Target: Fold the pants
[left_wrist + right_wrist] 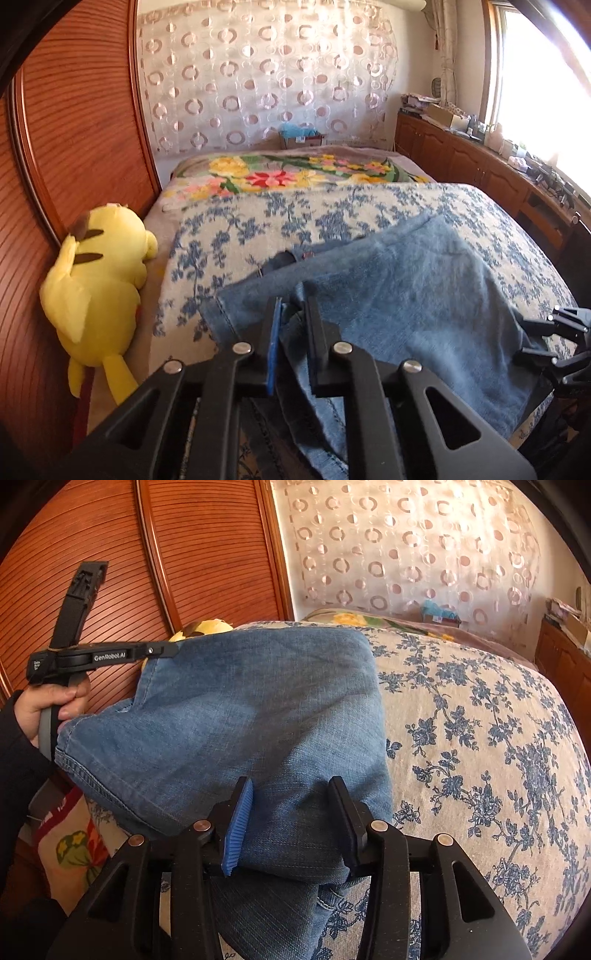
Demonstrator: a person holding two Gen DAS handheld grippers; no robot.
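Lying folded on the bed [480, 738] near its front edge: jeans [240, 709]. Left tool [293, 314] narrow, pinching a denim edge. Right tool [291, 794] half-wide, denim between its pads; grip unclear. Cardboard box [301, 139] beyond bed, blue cloth inside.

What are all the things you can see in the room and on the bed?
blue denim pants: one, blue, on the bed, partly folded
blue-flowered cream bedspread: one, cream and blue, under the pants
bright floral blanket: one, yellow, red, green, far end of bed
yellow plush toy: one, yellow, beside the wooden panel
ribbed wooden panel: reddish brown, beside the bed
circle-patterned curtain: one, pale pink, behind the bed
left tongs: black, shut on pants
right tongs: black, pants between
hand: one, holding left tongs
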